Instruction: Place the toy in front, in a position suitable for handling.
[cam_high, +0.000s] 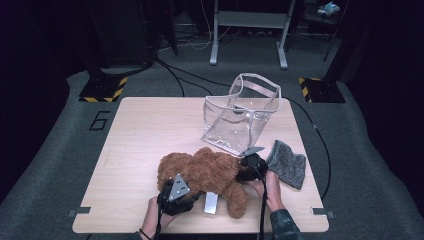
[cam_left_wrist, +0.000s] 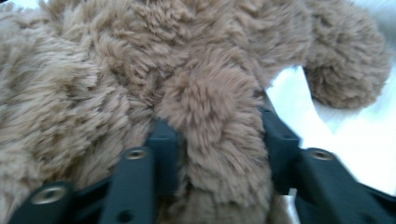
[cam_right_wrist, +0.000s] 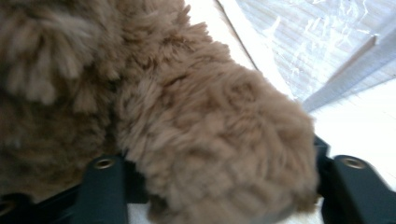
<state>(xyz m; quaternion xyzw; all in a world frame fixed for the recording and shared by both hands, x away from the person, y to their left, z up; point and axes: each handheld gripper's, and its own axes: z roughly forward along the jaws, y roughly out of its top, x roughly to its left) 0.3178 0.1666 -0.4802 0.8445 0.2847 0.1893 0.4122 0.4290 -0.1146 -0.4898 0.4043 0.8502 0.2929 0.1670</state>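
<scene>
Both hands low on table — left gripper (cam_high: 176, 196), right gripper (cam_high: 248, 167) jaws parted around teddy bear (cam_high: 202, 172) limbs.

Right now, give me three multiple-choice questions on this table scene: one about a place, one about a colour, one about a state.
1. Where is the grey cloth?
A. Right of the teddy bear
B. Inside the clear bag
C. On the floor

2. What colour is the teddy bear?
A. White
B. Brown
C. Blue

3. How does the clear bag stand?
A. Folded flat
B. Upright, mouth open
C. Upside down

Answers: 1 A, the cloth lies on the table beside the bear's right side. 2 B, its fur is brown. 3 B, its rim gapes upward.
</scene>
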